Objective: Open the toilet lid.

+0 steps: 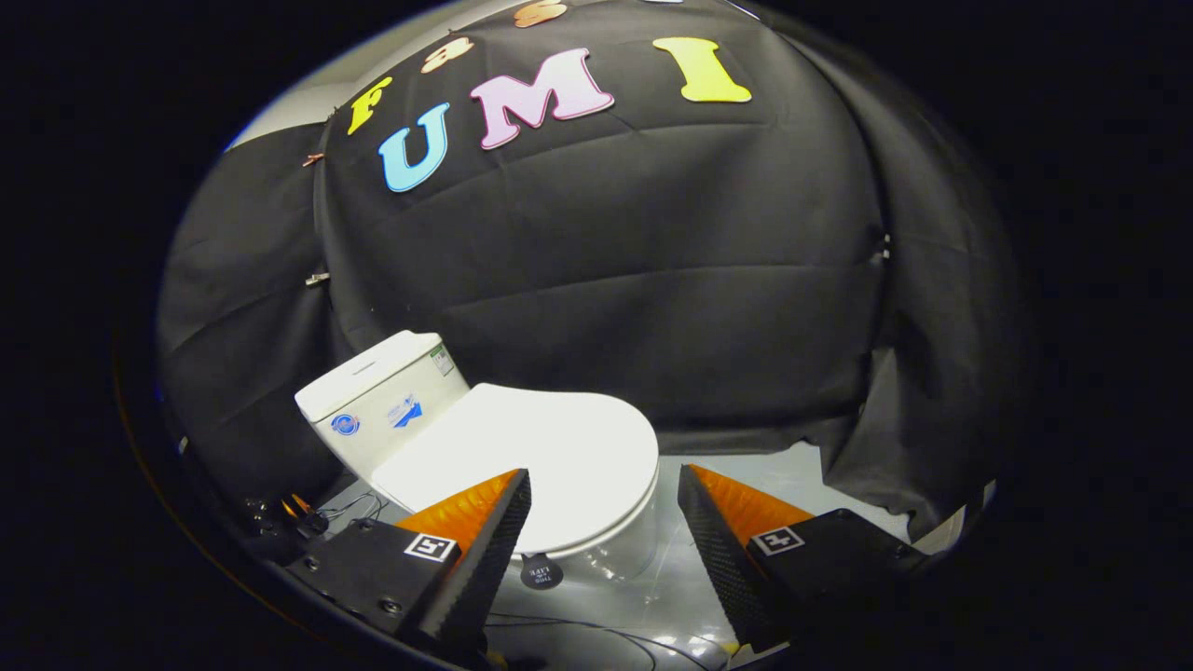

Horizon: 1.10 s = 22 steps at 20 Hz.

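A white toilet stands on the floor just ahead of my fingers. Its lid [531, 457] lies flat and closed over the bowl [610, 557]. The cistern [377, 405] rises behind the lid, to the left. My gripper [606, 485] is open, with a wide gap between the two fingers. The front right edge of the lid shows in that gap, a little beyond the fingertips. The left finger [489, 536] overlaps the near edge of the lid in the view. The right finger [713, 536] stands off to the right of the bowl. Nothing is held.
Black cloth walls [634, 280] close the booth behind and to both sides of the toilet. A pale floor [774, 475] runs to the right of the bowl. Cables and small dark gear [298, 517] lie left of the cistern. A small round dark tag [541, 570] hangs below the lid's front.
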Each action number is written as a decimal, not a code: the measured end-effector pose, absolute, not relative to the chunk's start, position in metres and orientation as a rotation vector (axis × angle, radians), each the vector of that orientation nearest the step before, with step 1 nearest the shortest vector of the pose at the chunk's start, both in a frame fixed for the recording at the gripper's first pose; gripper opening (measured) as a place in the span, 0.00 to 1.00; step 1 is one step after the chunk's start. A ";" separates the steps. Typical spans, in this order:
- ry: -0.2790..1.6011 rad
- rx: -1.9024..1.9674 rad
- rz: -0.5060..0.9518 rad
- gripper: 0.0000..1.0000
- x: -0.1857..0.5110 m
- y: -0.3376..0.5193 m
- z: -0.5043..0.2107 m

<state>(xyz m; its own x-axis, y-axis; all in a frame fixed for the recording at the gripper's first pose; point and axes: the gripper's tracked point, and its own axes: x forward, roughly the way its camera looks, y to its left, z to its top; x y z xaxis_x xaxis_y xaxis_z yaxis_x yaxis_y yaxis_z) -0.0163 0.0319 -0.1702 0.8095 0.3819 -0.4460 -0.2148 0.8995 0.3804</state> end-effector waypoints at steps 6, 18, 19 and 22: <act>0.672 0.419 0.311 0.99 -0.029 0.032 -0.213; 1.123 0.764 0.379 0.99 -0.111 0.100 -0.314; 1.132 0.785 0.380 0.99 -0.109 0.107 -0.321; 1.099 0.929 0.409 0.99 -0.089 0.123 -0.305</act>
<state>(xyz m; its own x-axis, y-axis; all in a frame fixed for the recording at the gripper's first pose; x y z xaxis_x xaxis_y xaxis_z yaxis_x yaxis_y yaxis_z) -0.0887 0.1232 -0.3051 0.4313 0.6950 -0.5753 0.1493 0.5739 0.8052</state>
